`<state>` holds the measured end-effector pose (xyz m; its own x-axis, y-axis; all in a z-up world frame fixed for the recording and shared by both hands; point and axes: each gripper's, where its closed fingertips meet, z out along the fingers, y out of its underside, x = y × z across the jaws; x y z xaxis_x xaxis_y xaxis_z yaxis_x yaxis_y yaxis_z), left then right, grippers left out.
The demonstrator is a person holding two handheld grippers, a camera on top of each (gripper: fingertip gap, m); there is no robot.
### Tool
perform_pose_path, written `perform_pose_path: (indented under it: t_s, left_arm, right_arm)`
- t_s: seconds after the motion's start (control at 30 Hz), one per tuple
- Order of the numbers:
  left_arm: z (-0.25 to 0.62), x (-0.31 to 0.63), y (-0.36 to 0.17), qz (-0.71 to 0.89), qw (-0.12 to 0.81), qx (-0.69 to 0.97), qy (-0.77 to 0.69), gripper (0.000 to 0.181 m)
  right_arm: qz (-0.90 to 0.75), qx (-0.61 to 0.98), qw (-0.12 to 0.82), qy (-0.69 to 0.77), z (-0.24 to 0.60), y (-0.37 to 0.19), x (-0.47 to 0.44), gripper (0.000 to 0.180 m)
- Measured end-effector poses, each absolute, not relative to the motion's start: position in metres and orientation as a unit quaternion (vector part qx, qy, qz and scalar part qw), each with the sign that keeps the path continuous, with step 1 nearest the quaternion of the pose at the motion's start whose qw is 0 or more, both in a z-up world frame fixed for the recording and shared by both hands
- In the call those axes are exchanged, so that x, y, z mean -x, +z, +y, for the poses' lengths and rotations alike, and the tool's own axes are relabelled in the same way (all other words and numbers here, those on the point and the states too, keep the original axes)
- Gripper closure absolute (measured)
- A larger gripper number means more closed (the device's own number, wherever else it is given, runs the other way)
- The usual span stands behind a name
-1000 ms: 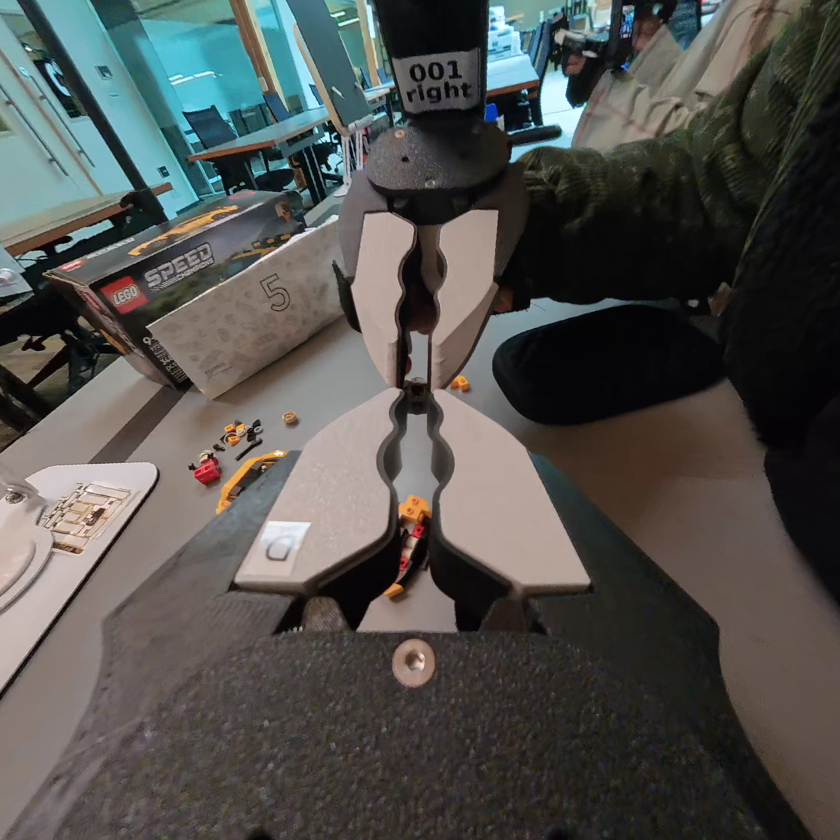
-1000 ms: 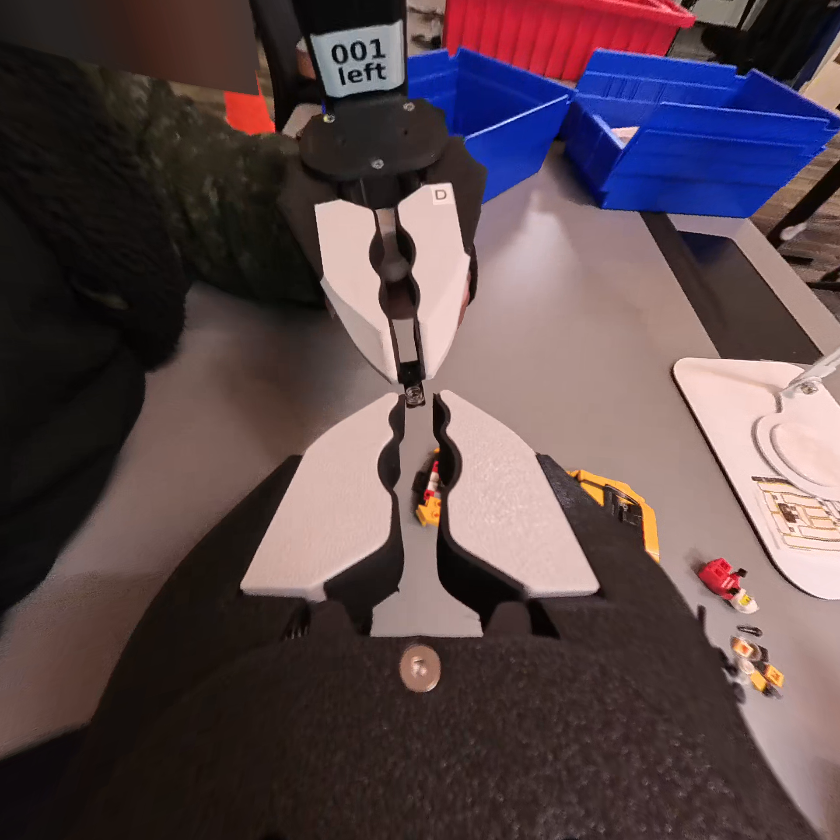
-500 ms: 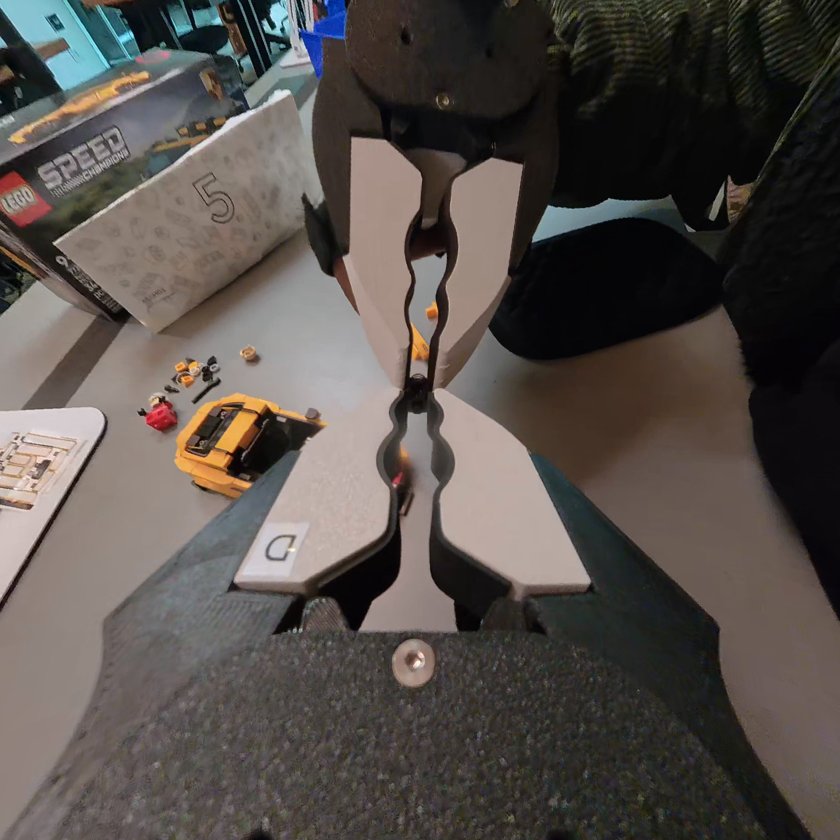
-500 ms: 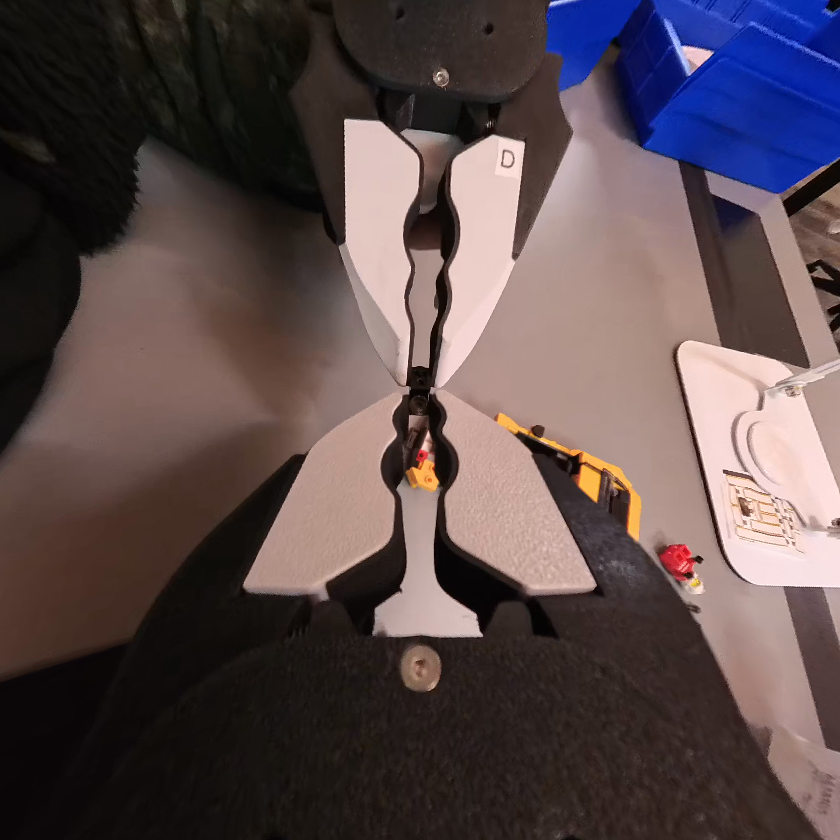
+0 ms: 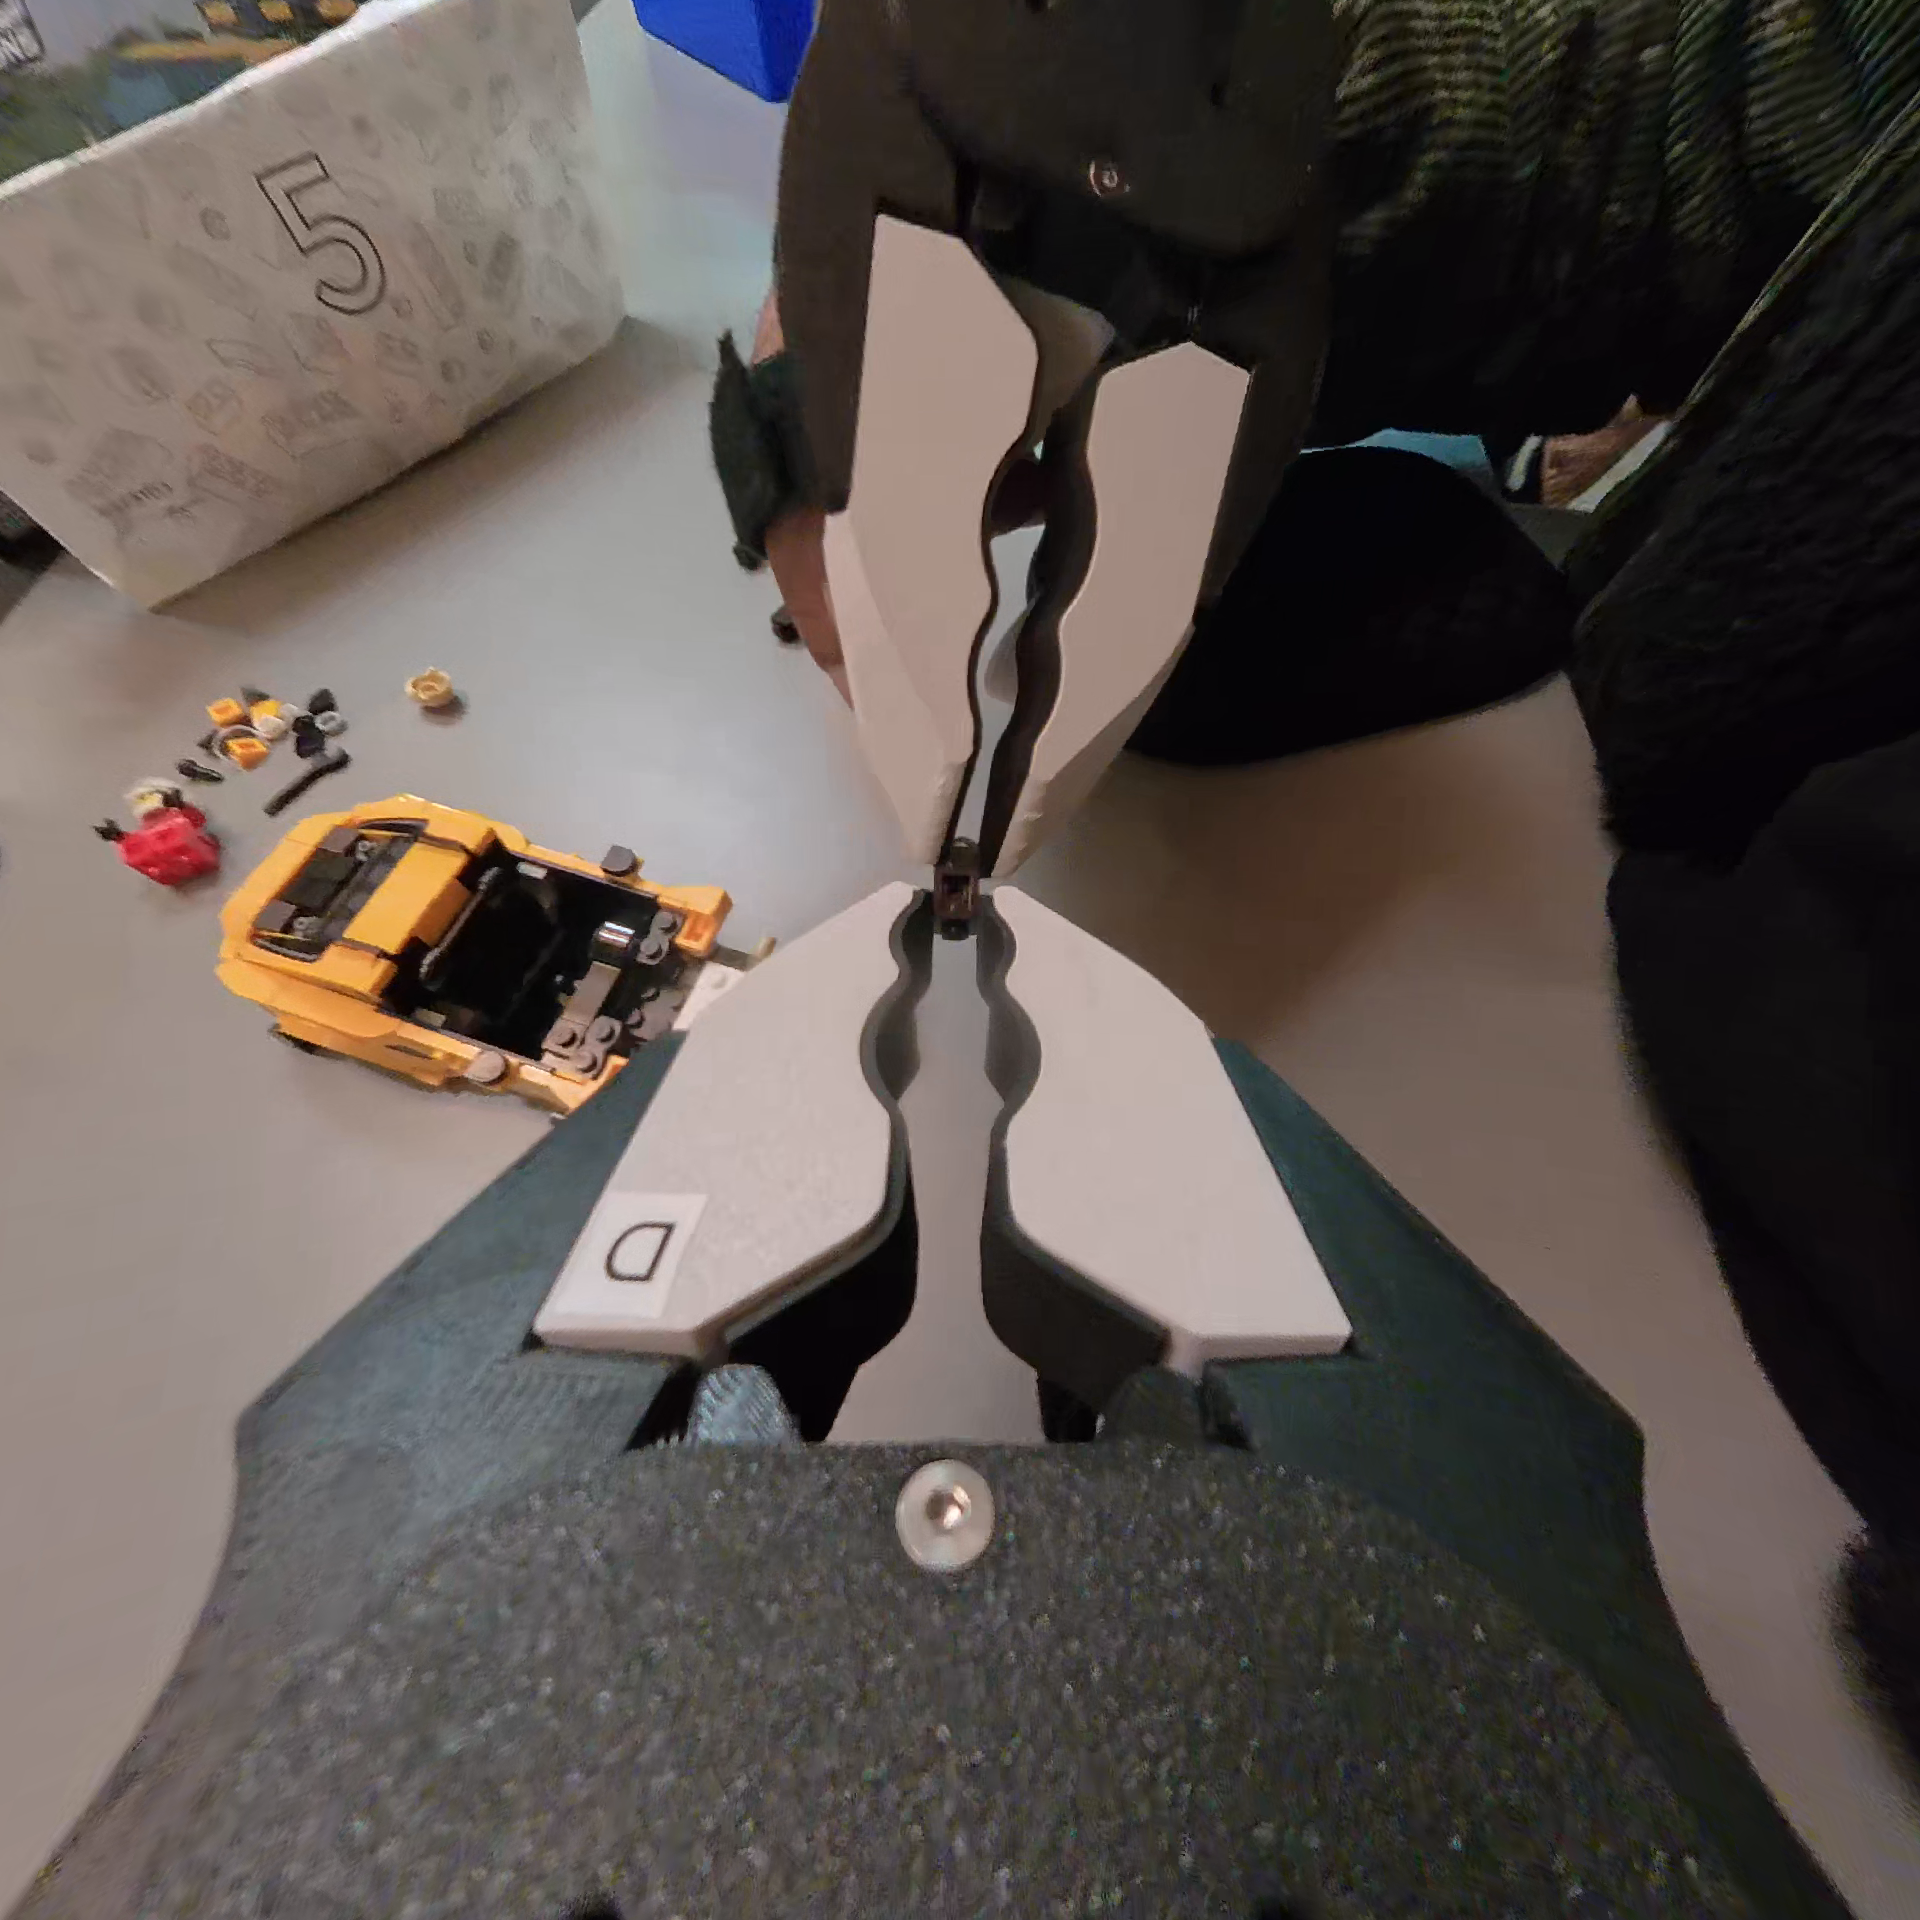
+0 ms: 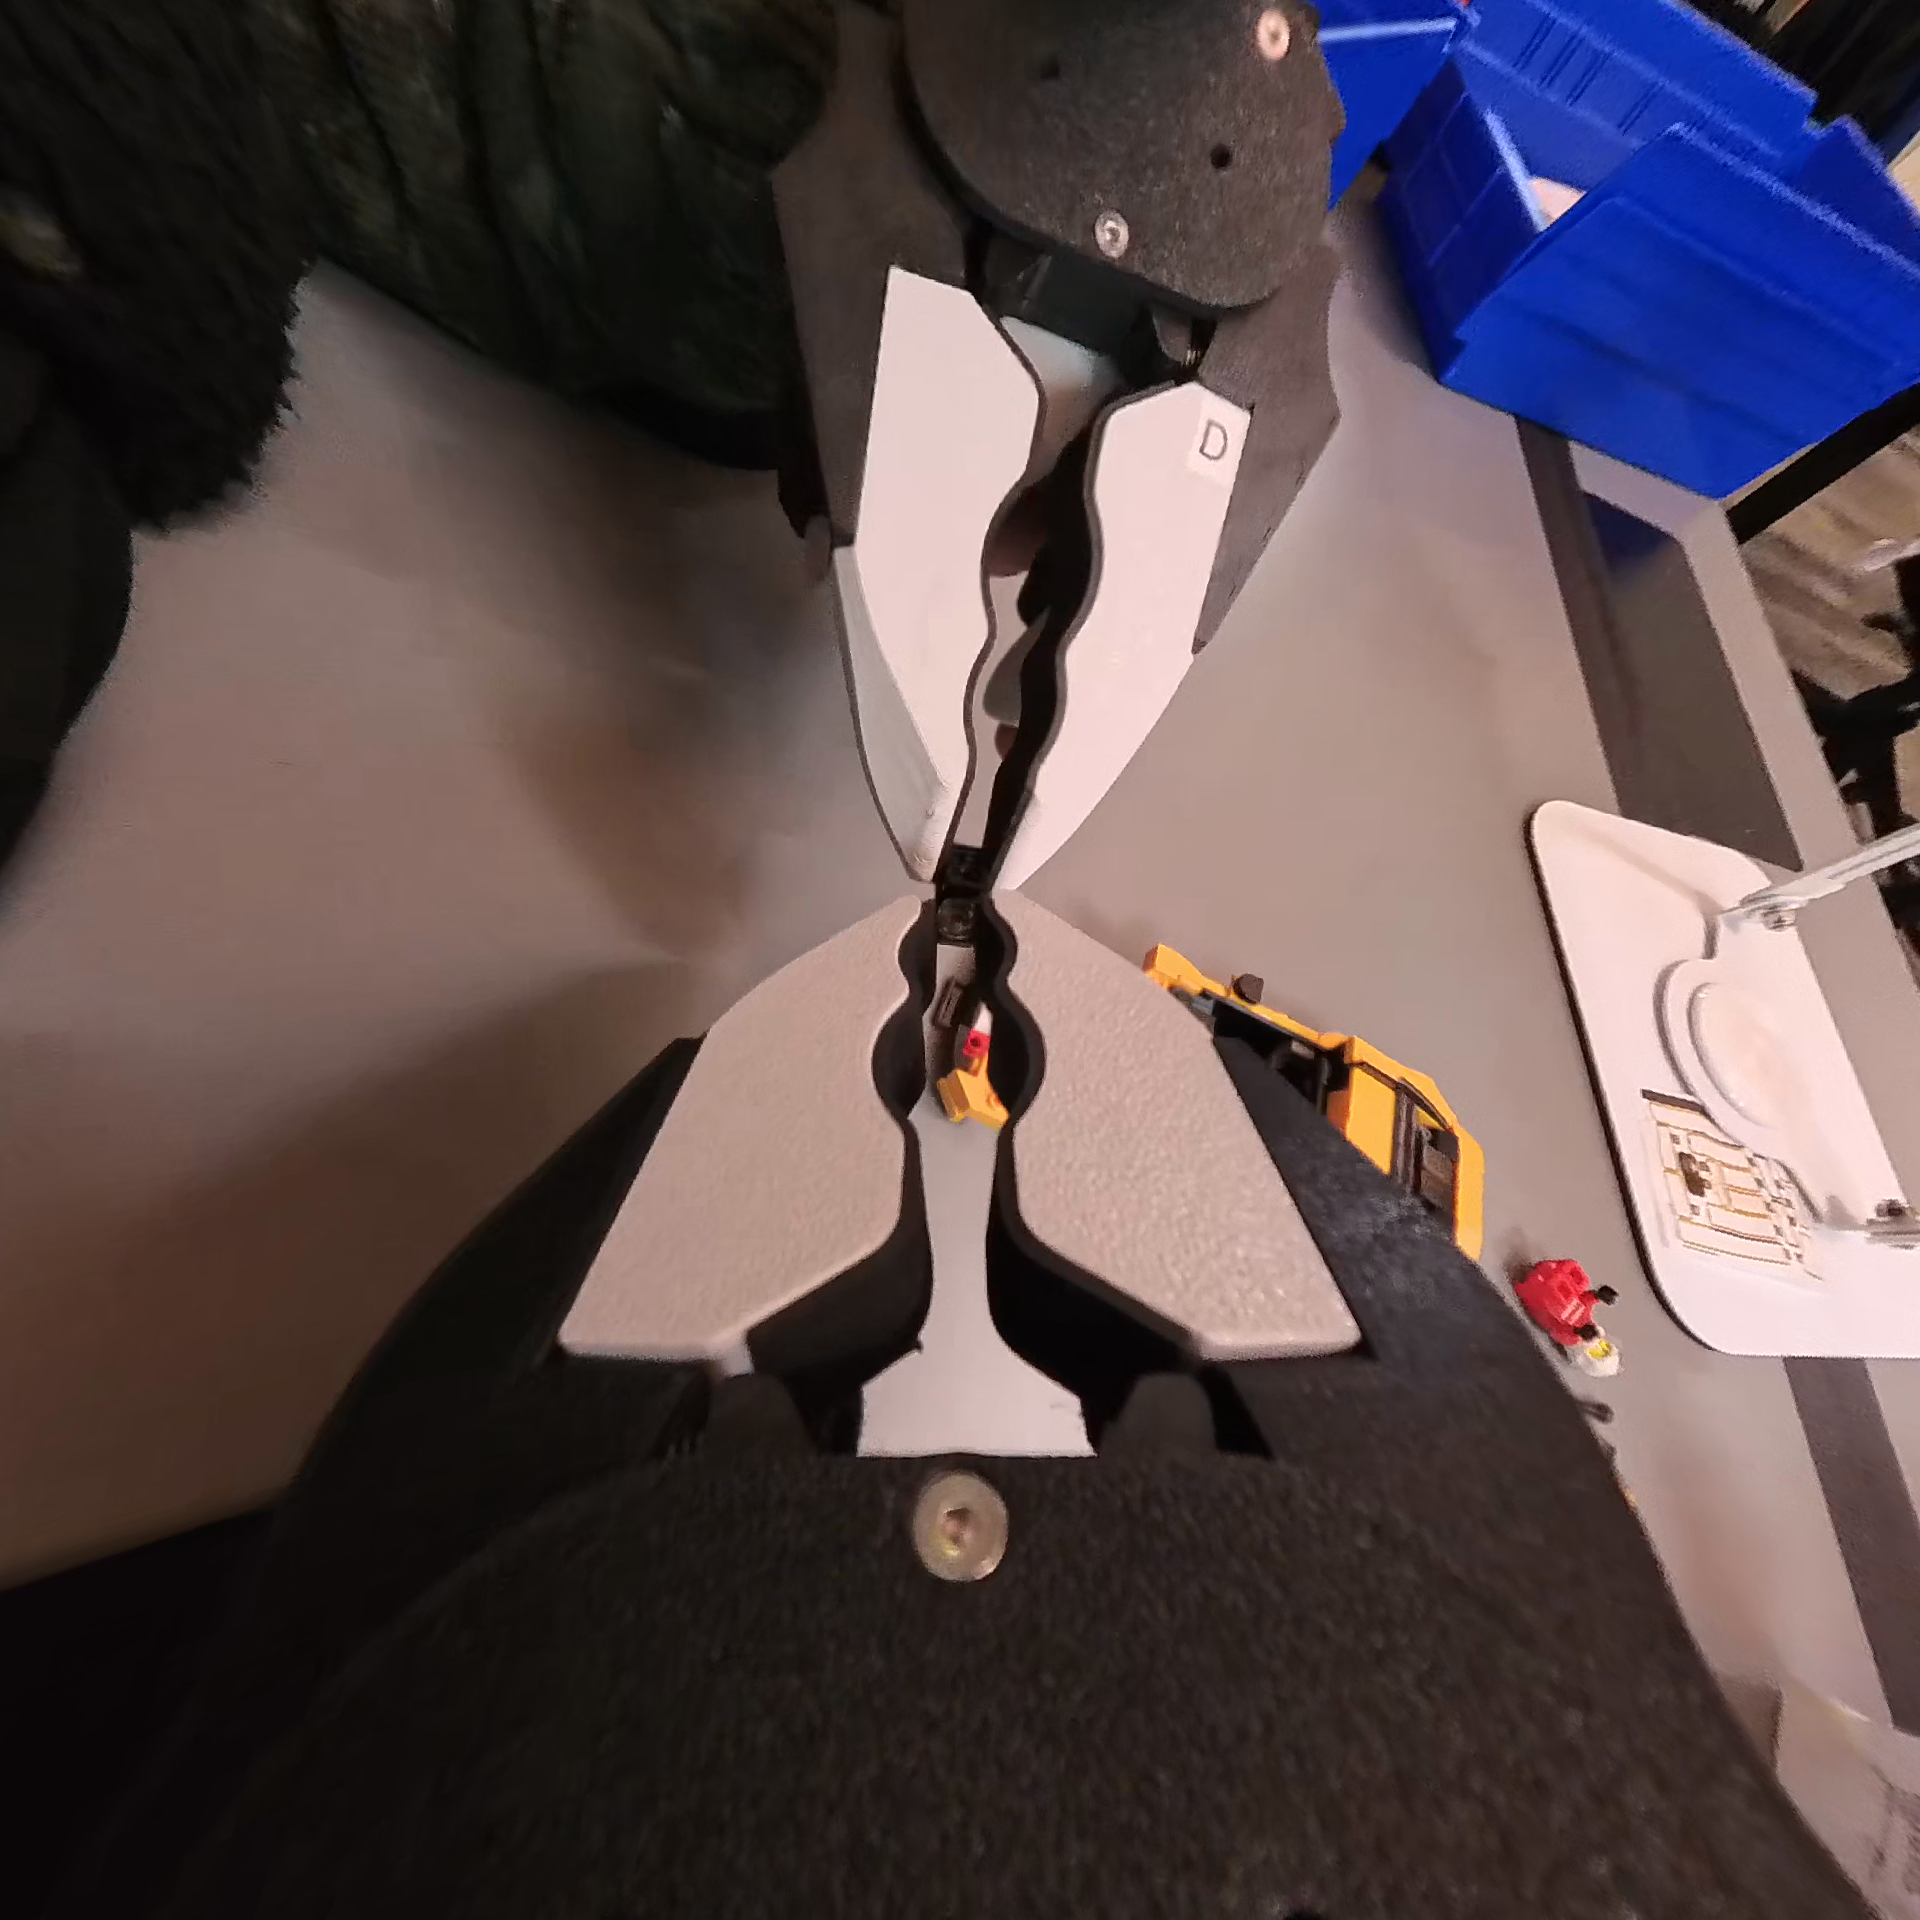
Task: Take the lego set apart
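- Left wrist view: left gripper point(image 5: 951, 914) and right gripper point(image 5: 964, 847) meet tip to tip above the grey table point(image 5: 520, 644), each clamped narrowly on one end of a small black lego piece point(image 5: 954, 894).
- Yellow lego car point(image 5: 457, 935), partly dismantled, rests on the table left of the grippers.
- Loose parts point(image 5: 260, 727) lie just beyond the car.

One yellow car point(image 5: 457, 935) (two tongs point(image 5: 954, 920)).
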<state>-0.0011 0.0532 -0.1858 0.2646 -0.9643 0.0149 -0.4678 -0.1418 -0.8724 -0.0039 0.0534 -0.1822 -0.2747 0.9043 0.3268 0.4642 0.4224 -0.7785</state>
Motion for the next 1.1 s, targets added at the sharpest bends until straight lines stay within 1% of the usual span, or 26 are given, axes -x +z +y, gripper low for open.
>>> perform_pose_path:
  t_s: [0.03,0.1,0.17,0.2,0.27,0.37,0.57,0.73,1.03,1.1]
  left_arm:
    - [0.054,0.002,-0.188,0.521,0.392,0.692,-0.309,0.172]
    - [0.063,0.013,-0.21,0.542,0.375,0.715,-0.233,0.173]
    - [0.052,0.002,-0.188,0.513,0.395,0.688,-0.328,0.173]
    - [0.052,0.001,-0.176,0.503,0.404,0.682,-0.344,0.173]
    - [0.058,0.005,-0.17,0.505,0.426,0.682,-0.315,0.173]
    - [0.062,0.01,-0.177,0.494,0.42,0.694,-0.314,0.173]
    - [0.069,0.014,-0.179,0.479,0.425,0.702,-0.312,0.173]
    - [0.067,0.012,-0.183,0.482,0.418,0.703,-0.315,0.173]
    - [0.06,0.009,-0.193,0.504,0.394,0.701,-0.315,0.173]
    - [0.051,0.008,-0.197,0.521,0.37,0.696,-0.327,0.173]
  right_arm:
    - [-0.741,0.454,0.401,0.289,0.053,-0.18,0.004,0.173]
    - [-0.719,0.45,0.416,0.328,0.05,-0.167,0.003,0.173]
    - [-0.711,0.462,0.42,0.322,0.056,-0.166,-0.002,0.173]
    - [-0.708,0.466,0.422,0.323,0.057,-0.168,-0.004,0.173]
    - [-0.69,0.481,0.417,0.345,0.057,-0.168,-0.006,0.173]
    - [-0.681,0.511,0.395,0.346,0.063,-0.18,-0.012,0.173]
    - [-0.71,0.542,0.341,0.294,0.066,-0.217,-0.019,0.172]
    - [-0.73,0.554,0.295,0.271,0.062,-0.237,-0.025,0.162]
    - [-0.737,0.535,0.298,0.287,0.044,-0.229,-0.015,0.16]
    - [-0.742,0.524,0.306,0.286,0.037,-0.229,-0.003,0.159]
